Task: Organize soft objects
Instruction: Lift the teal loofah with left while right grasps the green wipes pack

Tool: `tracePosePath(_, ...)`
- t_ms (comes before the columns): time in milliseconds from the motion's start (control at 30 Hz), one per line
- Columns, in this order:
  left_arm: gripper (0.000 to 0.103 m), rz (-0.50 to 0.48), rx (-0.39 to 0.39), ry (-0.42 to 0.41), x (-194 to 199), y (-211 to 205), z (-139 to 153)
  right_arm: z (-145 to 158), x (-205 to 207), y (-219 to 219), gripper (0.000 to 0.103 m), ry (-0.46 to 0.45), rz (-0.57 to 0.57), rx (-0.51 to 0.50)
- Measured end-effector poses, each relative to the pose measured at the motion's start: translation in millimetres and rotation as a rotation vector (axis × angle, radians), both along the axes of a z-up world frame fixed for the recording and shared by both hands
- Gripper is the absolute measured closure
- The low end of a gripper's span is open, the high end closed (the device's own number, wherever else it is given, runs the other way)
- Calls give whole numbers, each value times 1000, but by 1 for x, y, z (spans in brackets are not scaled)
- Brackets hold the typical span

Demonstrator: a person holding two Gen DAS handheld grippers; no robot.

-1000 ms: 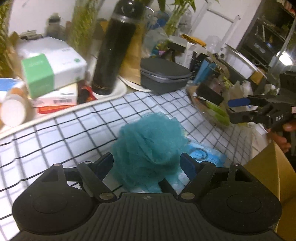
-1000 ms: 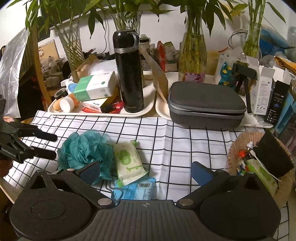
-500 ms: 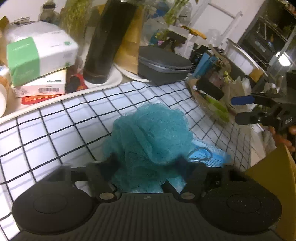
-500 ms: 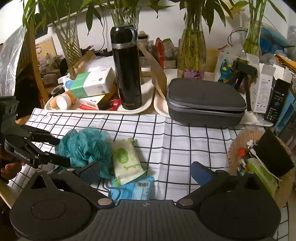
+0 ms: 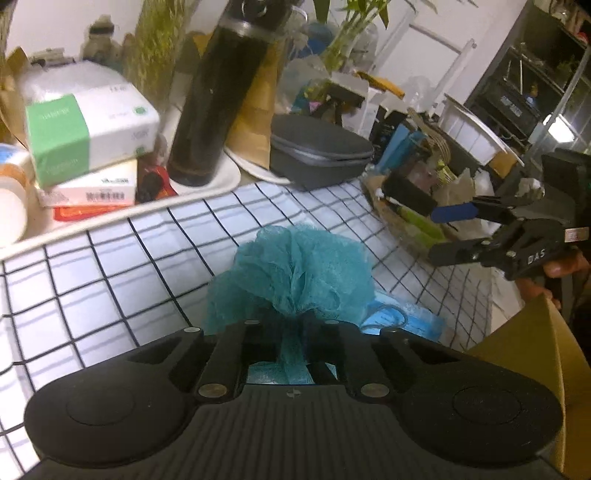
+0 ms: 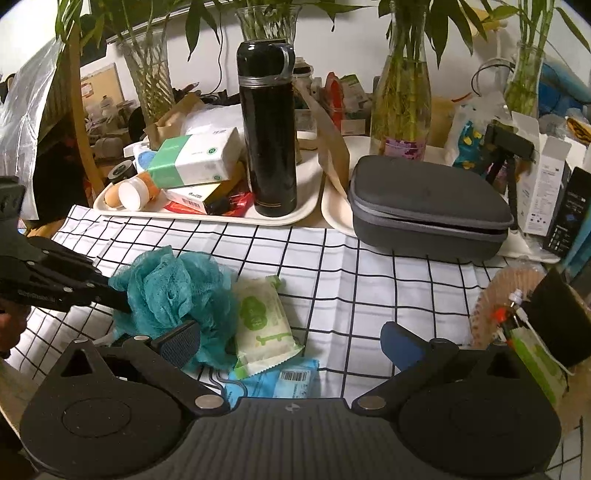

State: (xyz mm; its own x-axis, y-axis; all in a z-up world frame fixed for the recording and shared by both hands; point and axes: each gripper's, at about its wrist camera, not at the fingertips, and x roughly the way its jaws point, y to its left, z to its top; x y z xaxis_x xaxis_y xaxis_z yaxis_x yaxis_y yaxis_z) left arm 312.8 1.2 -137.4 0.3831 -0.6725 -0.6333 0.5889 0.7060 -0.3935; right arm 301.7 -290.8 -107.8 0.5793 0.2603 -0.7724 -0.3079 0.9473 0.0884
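1. A white wall [image 6: 332, 22] runs across the top of the right wrist view, behind the clutter.
2. Glass vases of green bamboo stalks [image 6: 400, 107] stand along it, their leaves reaching to the top edge.
3. The counter [image 6: 369, 288] fills the middle of the frame under a white cloth with a black grid.
4. In the left wrist view, a dark shelving unit [image 5: 535, 85] stands at the upper right.
5. A bright lamp [image 5: 561, 129] glows at the right edge beside that shelving.
6. A cork board [image 6: 99, 88] hangs at the upper left, dimly lit.
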Motion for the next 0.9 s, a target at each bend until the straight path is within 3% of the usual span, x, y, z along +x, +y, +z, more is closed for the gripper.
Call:
tracePosePath(400, 94, 150, 103, -174, -38, 18, 37, -10, 11, 3, 0, 12, 73, -1)
tracePosePath(633, 95, 229, 178, -177, -50, 30, 36, -28, 26, 11, 1, 63, 139, -5)
tracePosePath(733, 95, 239, 206, -174, -46, 29, 33, -39, 35, 17, 9, 102, 163, -18)
tracePosePath(900, 95, 241, 231, -179, -46, 28, 30, -55, 51, 32, 14, 126, 202, -56)
